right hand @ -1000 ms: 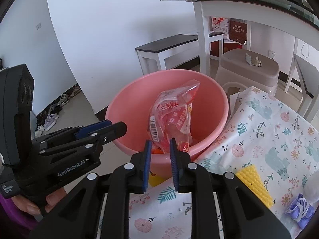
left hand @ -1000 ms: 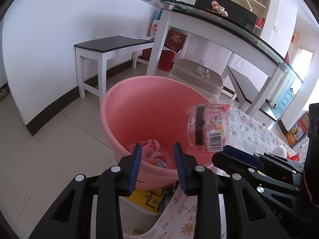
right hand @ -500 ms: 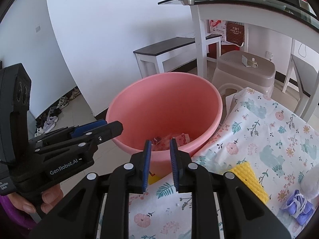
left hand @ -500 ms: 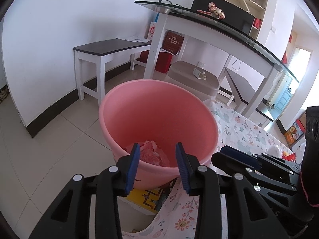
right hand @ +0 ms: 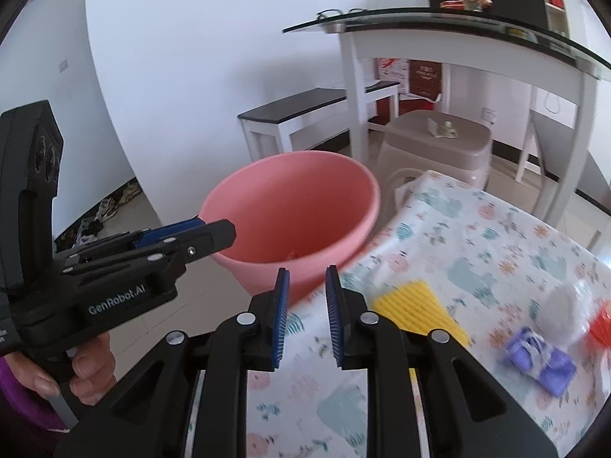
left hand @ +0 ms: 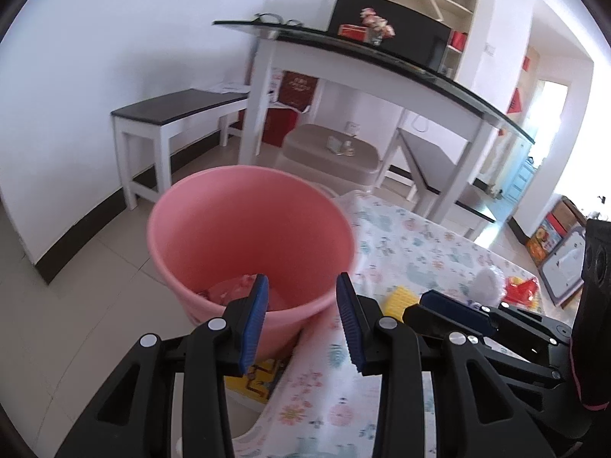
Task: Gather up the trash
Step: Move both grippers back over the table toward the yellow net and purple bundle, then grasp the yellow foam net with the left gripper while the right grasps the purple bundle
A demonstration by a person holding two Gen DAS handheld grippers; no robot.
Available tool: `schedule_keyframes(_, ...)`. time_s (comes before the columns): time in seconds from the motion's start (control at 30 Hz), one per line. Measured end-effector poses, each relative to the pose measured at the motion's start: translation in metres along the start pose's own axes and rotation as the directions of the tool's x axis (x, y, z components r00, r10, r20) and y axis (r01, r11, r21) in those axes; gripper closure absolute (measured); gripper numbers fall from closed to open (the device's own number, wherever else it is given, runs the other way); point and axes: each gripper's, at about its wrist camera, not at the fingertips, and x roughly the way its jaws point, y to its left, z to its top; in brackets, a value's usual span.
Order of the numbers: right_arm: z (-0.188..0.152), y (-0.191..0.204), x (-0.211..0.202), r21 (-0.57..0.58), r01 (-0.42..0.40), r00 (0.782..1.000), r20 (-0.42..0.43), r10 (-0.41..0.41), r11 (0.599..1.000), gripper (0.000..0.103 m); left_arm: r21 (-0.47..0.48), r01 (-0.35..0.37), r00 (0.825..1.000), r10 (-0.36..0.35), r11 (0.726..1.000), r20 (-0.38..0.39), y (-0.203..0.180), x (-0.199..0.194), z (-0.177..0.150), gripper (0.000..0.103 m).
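Round pink bucket (left hand: 248,225), wrappers inside

One pink plastic bucket (left hand: 214,229), four loose items on the floral cloth

On the cloth: one yellow ribbed block (right hand: 418,311), one purple wrapped bundle (right hand: 540,360), one white crumpled wad (right hand: 565,311), one red wrapper (right hand: 603,326). Two black grippers with blue pads, left (left hand: 301,320) and right (right hand: 305,313). One beige plastic stool (right hand: 439,141), one dark-topped white bench (left hand: 179,108).
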Motion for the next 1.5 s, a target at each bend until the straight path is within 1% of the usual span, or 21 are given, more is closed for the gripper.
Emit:
schedule_keyframes(0.17,-0.015,-0.024,-0.026,0.059,0.051,0.999,0.013,-0.052,0.997,0.083,0.041,0.027,1.0,-0.027,0.999,0.002,-0.022,-0.005,-0.002,0.067)
schedule_keyframes(0.37,-0.036,-0.053,-0.057,0.11,0.14,0.99,0.018,-0.143,0.984,0.083,0.079,0.064,0.998,-0.063,0.995,-0.014,-0.047,-0.003,-0.006,0.067)
schedule_keyframes(0.53,-0.054,-0.078,-0.078,0.165,0.208,0.977,0.015,-0.213,0.964,0.083,0.118,0.095,0.995,-0.092,0.988,-0.032,-0.066,0.001,-0.011,0.067)
schedule_keyframes(0.7,-0.07,-0.099,-0.09,0.224,0.246,0.967,0.006,-0.253,0.943,0.083,0.151,0.115,0.992,-0.108,0.982,-0.058,-0.08,0.008,-0.017,0.067)
schedule_keyframes(0.77,-0.077,-0.108,-0.094,0.245,0.261,0.963,-0.001,-0.269,0.934,0.083,0.153,0.127,0.99,-0.116,0.98,-0.081,-0.084,0.012,-0.02,0.067)
schedule_keyframes(0.9,-0.088,-0.123,-0.097,0.292,0.273,0.96,-0.012,-0.281,0.917,0.083,0.145,0.136,0.984,-0.116,0.98,-0.138,-0.091,0.026,-0.025,0.067)
schedule_keyframes(1.03,-0.095,-0.129,-0.095,0.309,0.278,0.958,-0.018,-0.287,0.909,0.083,0.103,0.14,0.969,-0.114,0.985,-0.221,-0.093,0.048,-0.033,0.067)
schedule_keyframes(1.13,-0.098,-0.13,-0.092,0.293,0.293,0.954,-0.021,-0.3,0.91,0.083,0.064,0.134,0.955,-0.112,0.989,-0.274,-0.096,0.064,-0.037,0.067)
schedule_keyframes(1.2,-0.1,-0.13,-0.09,0.292,0.283,0.957,-0.027,-0.288,0.913,0.083,0.036,0.129,0.947,-0.113,0.991,-0.3,-0.098,0.073,-0.039,0.067)
schedule_keyframes(1.37,-0.101,-0.133,-0.092,0.298,0.263,0.963,-0.022,-0.268,0.918,0.083,-0.032,0.073,0.931,-0.08,0.997,-0.357,-0.102,0.102,-0.04,0.067)
schedule_keyframes(1.4,-0.102,-0.133,-0.093,0.299,0.261,0.963,-0.021,-0.267,0.918,0.083,-0.043,0.063,0.934,-0.074,0.997,-0.35,-0.103,0.105,-0.04,0.067)
schedule_keyframes(1.5,-0.104,-0.14,-0.096,0.322,0.25,0.966,-0.017,-0.258,0.913,0.083,-0.031,0.036,0.94,-0.044,0.999,-0.339,-0.11,0.109,-0.038,0.067)
